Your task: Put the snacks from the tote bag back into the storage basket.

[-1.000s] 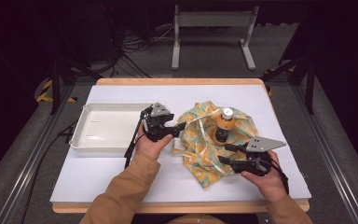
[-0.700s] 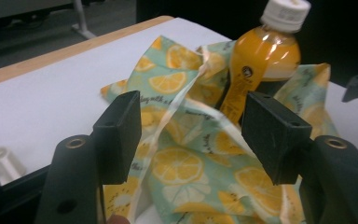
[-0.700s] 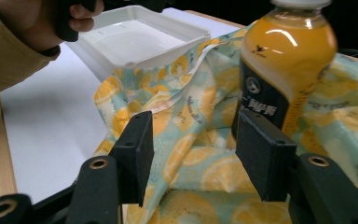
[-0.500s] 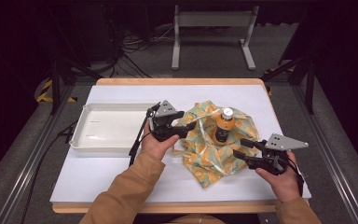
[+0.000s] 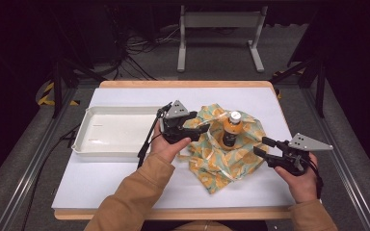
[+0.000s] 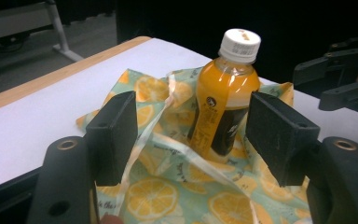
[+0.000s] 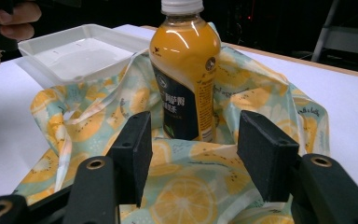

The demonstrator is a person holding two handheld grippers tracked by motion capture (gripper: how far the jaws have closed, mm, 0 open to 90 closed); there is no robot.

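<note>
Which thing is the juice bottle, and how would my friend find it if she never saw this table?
Start at the white table and find the crumpled cloth printed with orange slices, to the right of the white tray. The bottle stands upright in the middle of that cloth. It is the only upright thing there, full of orange drink, with a white cap and a dark label.

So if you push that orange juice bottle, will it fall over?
Probably, yes. The bottle is tall and narrow and stands upright on the soft, rumpled lemon-print bag, so its footing looks wobbly. It appears full of juice, so likely heavy for its size. Once tipped, its round body would probably roll.
</note>
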